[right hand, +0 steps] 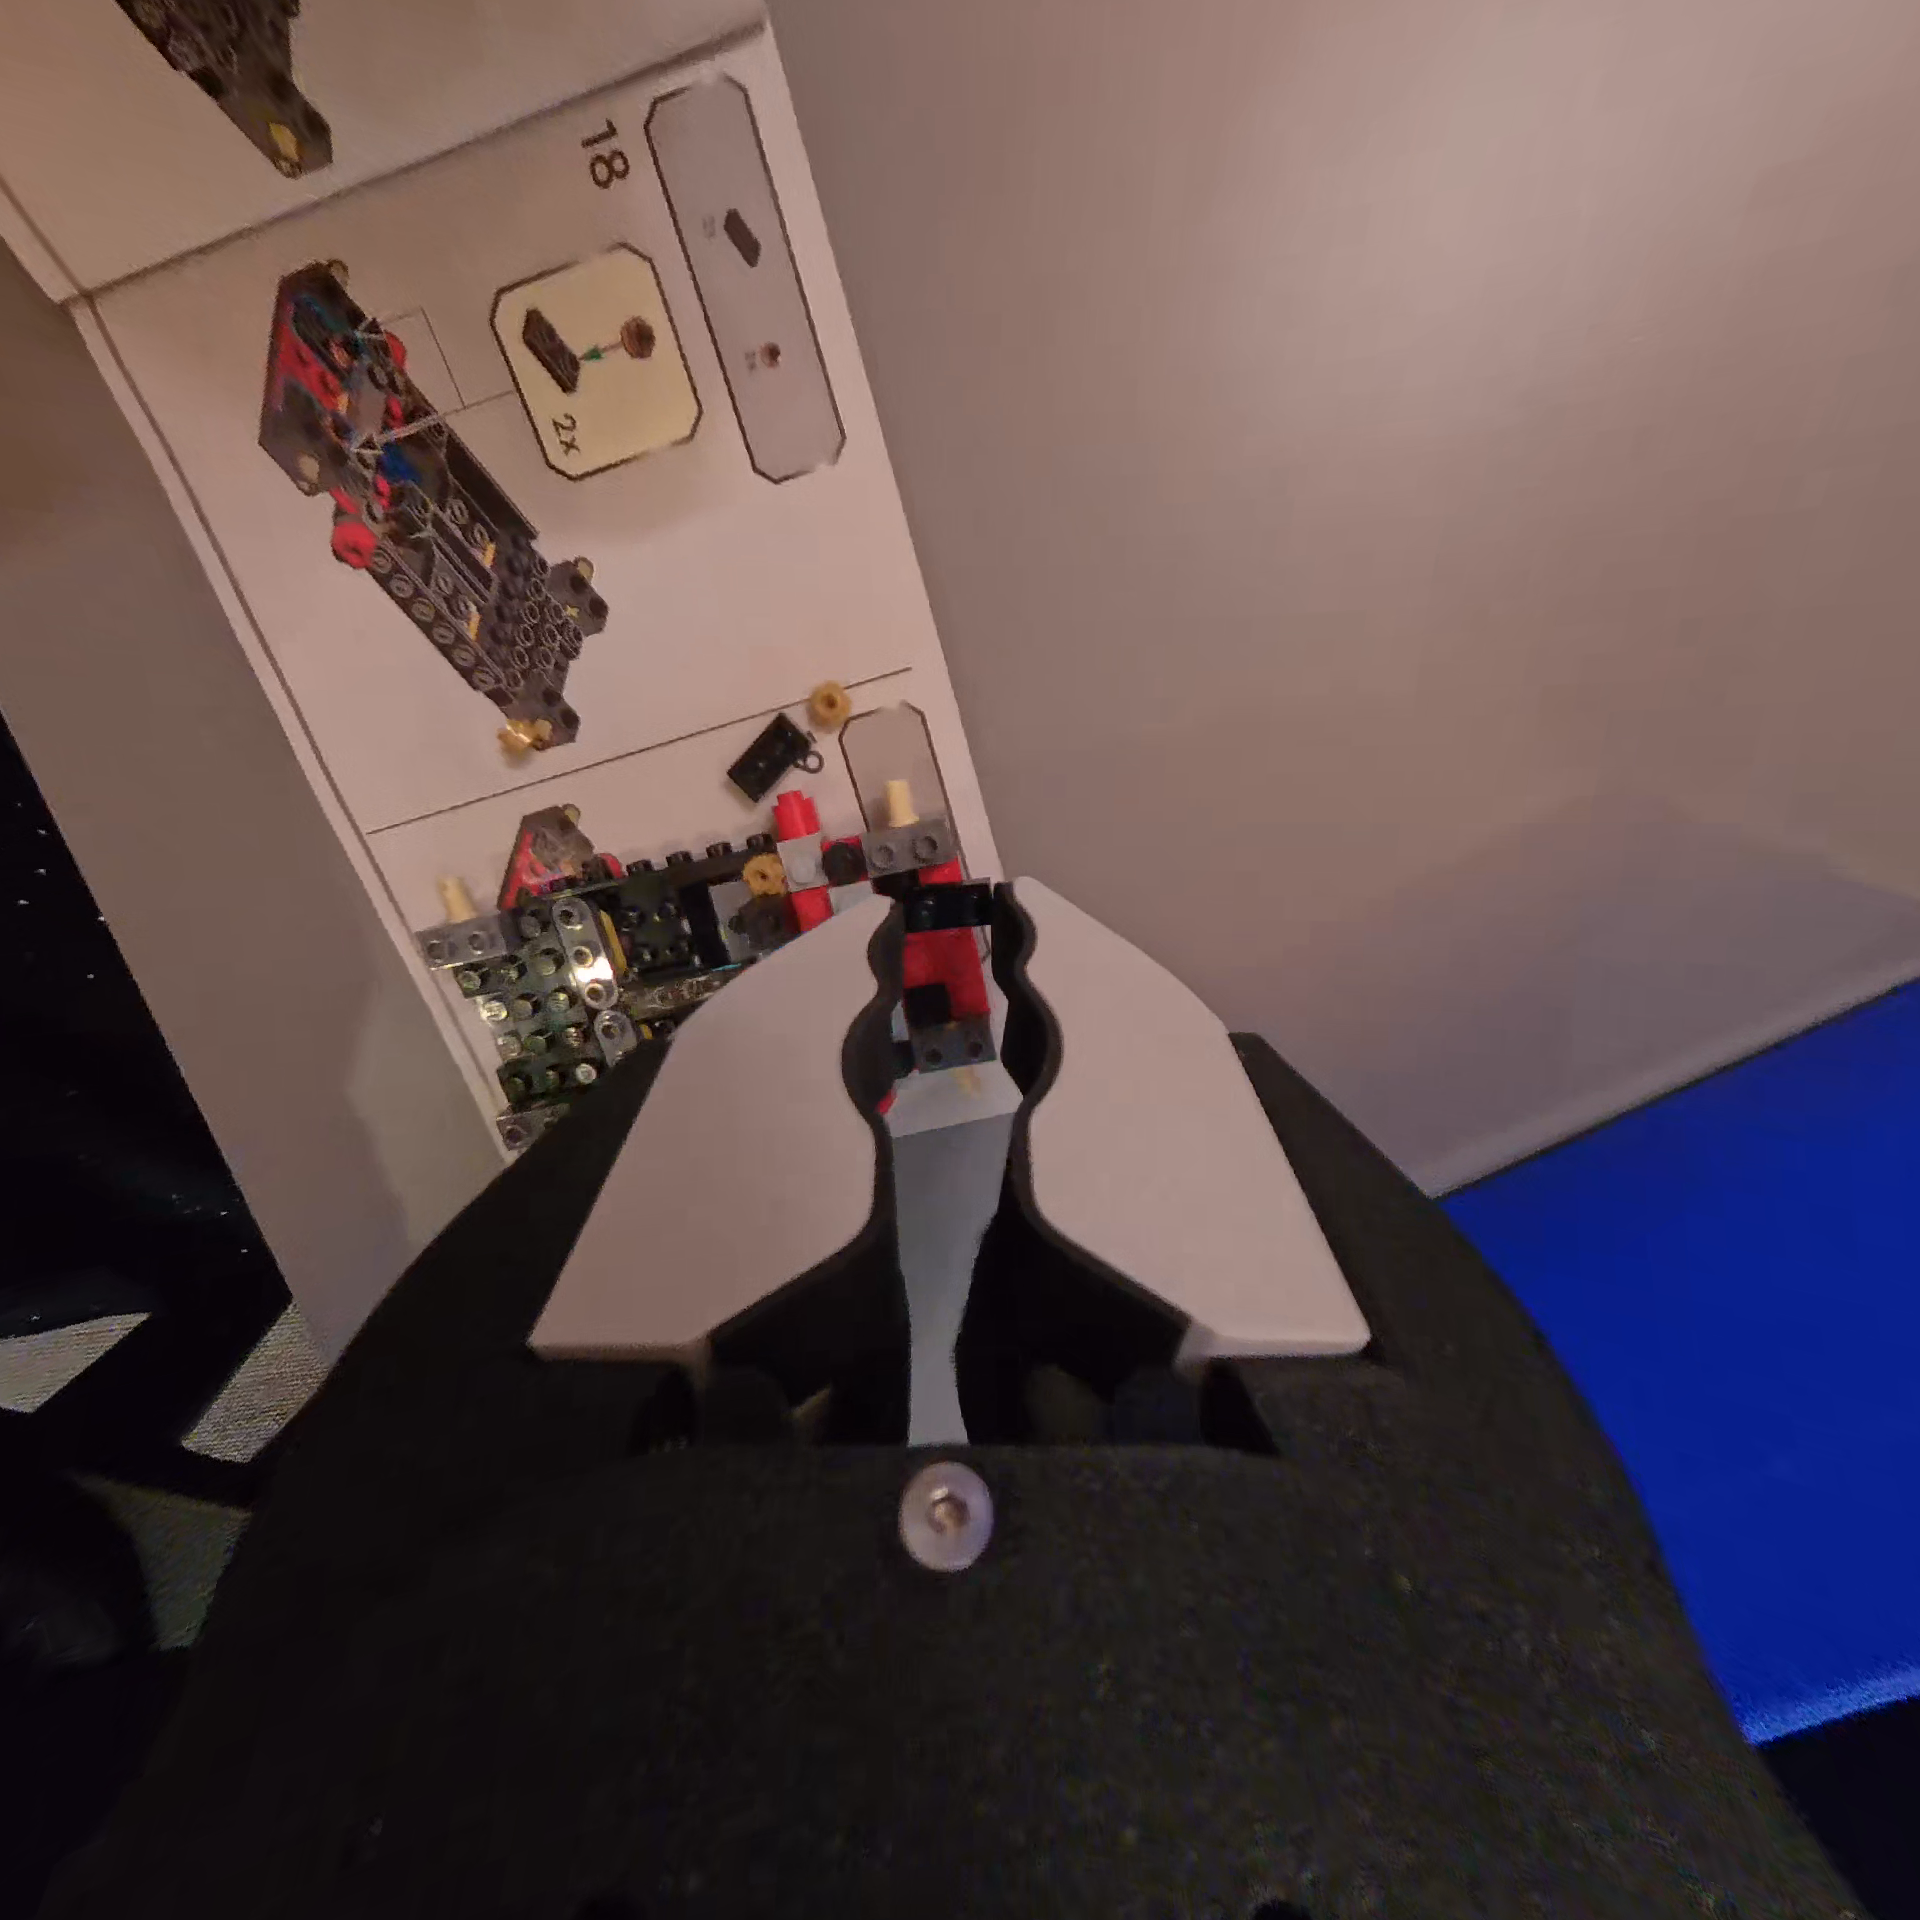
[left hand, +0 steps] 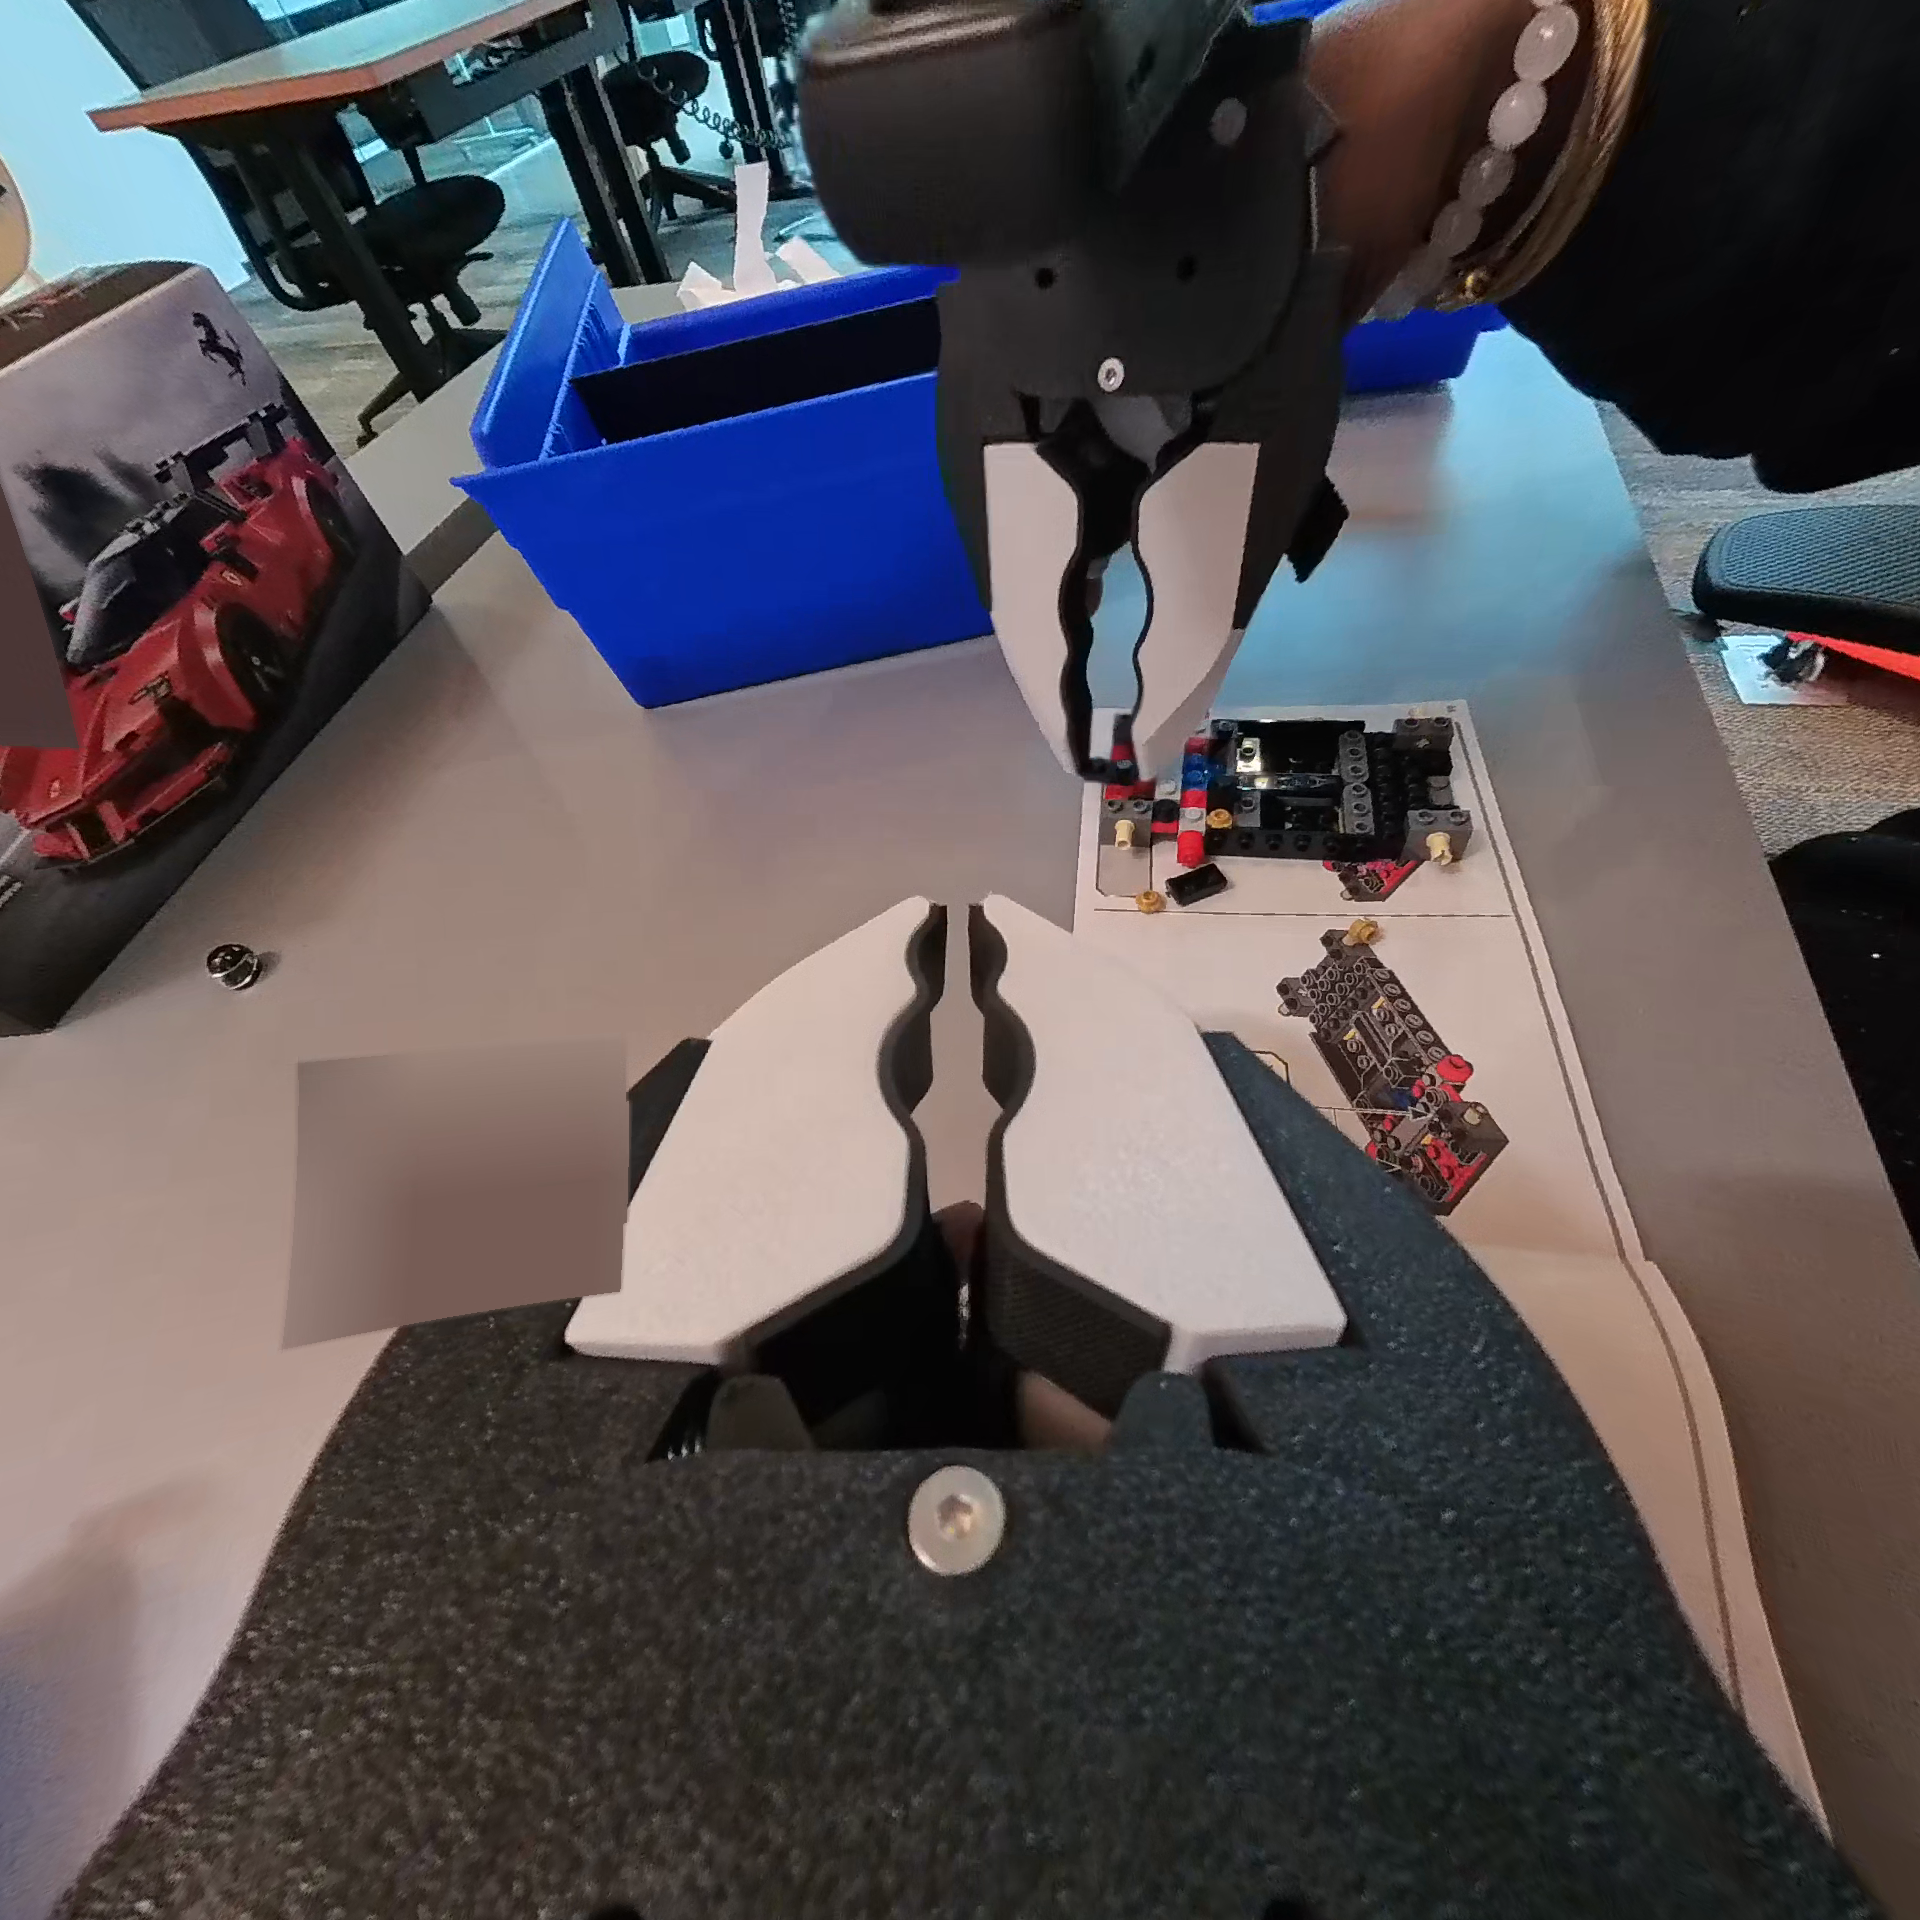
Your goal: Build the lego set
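Note:
The partly built black, grey and red lego model [left hand: 1304,790] [right hand: 561,966] lies on the white instruction sheet [left hand: 1455,997] [right hand: 644,623]. My right gripper [left hand: 1117,767] [right hand: 951,904] points down at the model's red end, shut on a small black piece [right hand: 945,906] held right over the red bricks [right hand: 940,961]. My left gripper [left hand: 957,912] is shut and empty, above the bare table to the left of the sheet. A loose black plate [left hand: 1197,885] [right hand: 769,756] and a gold round stud [left hand: 1148,900] [right hand: 828,701] lie on the sheet next to the model.
A blue bin [left hand: 727,520] [right hand: 1714,1351] stands behind the model. The set's box with a red car picture [left hand: 166,644] stands at the left, with a small metal piece [left hand: 237,961] beside it. The table edge and a black chair [left hand: 1808,571] are at the right. My right fingertips sit around 12 cm from my left ones. My right gripper is the nearer one to the loose black plate [right hand: 769,756]: about 4 cm, against 11 cm. It is also in sight in the left wrist view [left hand: 1192,884]. To reach the gold round stud [left hand: 1148,900] in a straight line is about 4 cm for my right fingers, about 11 cm for my left. It is also in sight in the right wrist view [right hand: 830,718].

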Action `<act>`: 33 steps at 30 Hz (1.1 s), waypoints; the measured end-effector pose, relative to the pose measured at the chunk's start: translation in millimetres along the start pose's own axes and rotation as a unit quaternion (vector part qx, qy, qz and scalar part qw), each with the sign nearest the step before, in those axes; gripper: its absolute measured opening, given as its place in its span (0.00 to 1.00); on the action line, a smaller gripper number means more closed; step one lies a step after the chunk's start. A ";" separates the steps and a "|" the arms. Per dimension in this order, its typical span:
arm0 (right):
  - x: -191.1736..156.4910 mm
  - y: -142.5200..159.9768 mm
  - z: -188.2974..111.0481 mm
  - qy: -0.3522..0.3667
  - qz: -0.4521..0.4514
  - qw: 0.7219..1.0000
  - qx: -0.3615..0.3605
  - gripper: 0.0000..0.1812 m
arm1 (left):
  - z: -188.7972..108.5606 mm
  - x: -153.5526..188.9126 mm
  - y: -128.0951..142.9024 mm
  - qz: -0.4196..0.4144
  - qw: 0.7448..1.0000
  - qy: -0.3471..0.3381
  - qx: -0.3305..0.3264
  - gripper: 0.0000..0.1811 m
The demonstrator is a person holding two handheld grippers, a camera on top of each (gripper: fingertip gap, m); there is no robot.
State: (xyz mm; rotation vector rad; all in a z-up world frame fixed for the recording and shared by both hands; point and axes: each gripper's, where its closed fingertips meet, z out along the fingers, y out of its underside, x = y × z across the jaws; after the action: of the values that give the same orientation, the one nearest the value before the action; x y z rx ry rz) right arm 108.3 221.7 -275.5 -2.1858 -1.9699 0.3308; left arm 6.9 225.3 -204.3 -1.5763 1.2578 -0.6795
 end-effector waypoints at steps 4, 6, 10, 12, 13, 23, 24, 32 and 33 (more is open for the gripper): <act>-2.5 -7.1 -14.7 0.000 0.017 0.999 0.046 0.09 | 1.5 2.0 2.2 0.001 1.000 0.004 -0.007 0.03; -10.6 -6.0 -27.7 0.002 0.035 0.996 0.082 0.09 | 4.7 5.9 5.3 0.007 1.000 0.012 -0.019 0.08; -51.3 6.9 -45.4 -0.010 0.058 0.987 0.147 0.09 | 17.7 18.0 4.1 0.036 0.998 0.030 -0.048 0.30; -84.1 6.5 -44.5 -0.035 0.063 0.980 0.185 0.09 | 30.7 31.0 -6.0 0.088 0.992 0.073 -0.051 0.32; -101.4 3.4 -39.2 -0.051 0.064 0.976 0.203 0.09 | 39.9 39.1 -8.3 0.119 0.985 0.111 -0.061 0.33; -126.7 -14.0 12.8 0.028 0.115 0.954 0.275 0.09 | 142.3 69.8 -20.4 0.184 0.915 0.307 -0.188 0.04; -125.8 -12.2 14.4 0.029 0.122 0.953 0.275 0.09 | 149.4 72.0 -14.9 0.196 0.906 0.314 -0.207 0.03; -101.4 15.1 2.4 0.084 0.163 0.947 0.265 0.09 | 142.2 64.5 17.4 0.160 0.874 0.340 -0.307 0.01; -95.0 23.1 0.5 0.102 0.166 0.948 0.254 0.09 | 136.9 62.9 18.8 0.158 0.874 0.337 -0.312 0.01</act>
State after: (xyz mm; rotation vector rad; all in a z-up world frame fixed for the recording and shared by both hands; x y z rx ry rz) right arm 121.0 124.8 -278.3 -2.0896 -1.2301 0.5617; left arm 137.0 212.8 -281.4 -1.6085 2.3907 -0.6655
